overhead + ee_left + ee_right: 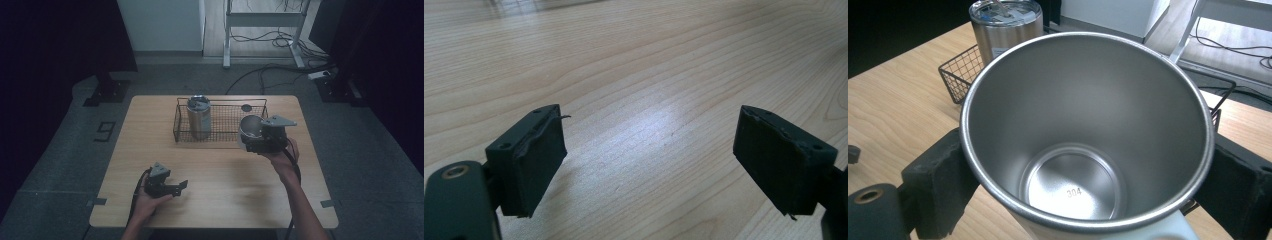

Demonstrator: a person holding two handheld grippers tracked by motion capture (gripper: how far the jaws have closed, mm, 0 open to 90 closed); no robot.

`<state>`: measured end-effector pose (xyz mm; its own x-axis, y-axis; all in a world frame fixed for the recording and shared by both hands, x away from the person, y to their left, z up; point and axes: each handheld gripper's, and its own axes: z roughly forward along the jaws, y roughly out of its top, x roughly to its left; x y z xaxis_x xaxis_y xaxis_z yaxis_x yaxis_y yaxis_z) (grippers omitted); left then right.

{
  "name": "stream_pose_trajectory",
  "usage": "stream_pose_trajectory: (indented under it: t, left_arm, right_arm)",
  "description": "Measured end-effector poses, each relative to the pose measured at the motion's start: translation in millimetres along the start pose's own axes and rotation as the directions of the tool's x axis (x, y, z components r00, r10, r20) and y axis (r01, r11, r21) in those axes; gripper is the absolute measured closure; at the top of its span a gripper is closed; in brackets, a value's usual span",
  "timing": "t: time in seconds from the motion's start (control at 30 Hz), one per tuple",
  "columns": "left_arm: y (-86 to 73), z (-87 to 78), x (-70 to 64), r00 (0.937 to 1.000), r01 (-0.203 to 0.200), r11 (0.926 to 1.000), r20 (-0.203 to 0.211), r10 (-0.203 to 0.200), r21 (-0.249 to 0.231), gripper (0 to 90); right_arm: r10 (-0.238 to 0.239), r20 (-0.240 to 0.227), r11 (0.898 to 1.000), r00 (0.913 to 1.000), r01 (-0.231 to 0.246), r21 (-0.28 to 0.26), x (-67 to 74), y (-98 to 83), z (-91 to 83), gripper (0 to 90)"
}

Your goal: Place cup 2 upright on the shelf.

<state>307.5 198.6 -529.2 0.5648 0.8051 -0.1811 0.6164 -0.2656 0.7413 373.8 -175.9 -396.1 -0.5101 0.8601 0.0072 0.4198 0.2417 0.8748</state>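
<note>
My right gripper (250, 137) is shut on an open steel cup (249, 129), held above the table at the right front corner of the wire basket (220, 136). In the right gripper view the cup (1083, 130) sits between both pads (940, 177), its empty inside stamped 304. A lidded steel tumbler (199, 118) stands upright in the left part of the basket, seen again as the tumbler (1005, 27) beyond the cup. My left gripper (181, 187) rests low over the table's front left, open, with bare wood between its pads (539, 160).
A small dark round disc (246, 107) lies at the basket's far right. The wooden table (225, 195) has bare room across its front and left. Beyond the far edge are a desk frame (262, 22), cables on the floor and dark curtains.
</note>
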Motion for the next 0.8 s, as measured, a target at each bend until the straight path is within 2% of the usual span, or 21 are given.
stream_pose_trajectory:
  t: [0.33, 0.8]
  left_arm:
    - [-0.5, 1.3, 0.2, 1.0, -0.003, 0.9999, 0.005, 0.003, 0.016, 13.6]
    - [-0.7, 2.2, 0.5, 0.9999, 0.003, 0.9997, 0.011, -0.004, 0.026, 13.6]
  right_arm:
    - [-0.008, 0.011, 1.0, 0.9999, 0.008, 0.005, -3.5, 7.5, 3.6, 7.4]
    - [0.004, 0.017, 1.0, 0.9998, -0.004, 0.008, -10.6, 13.4, 8.4, 7.4]
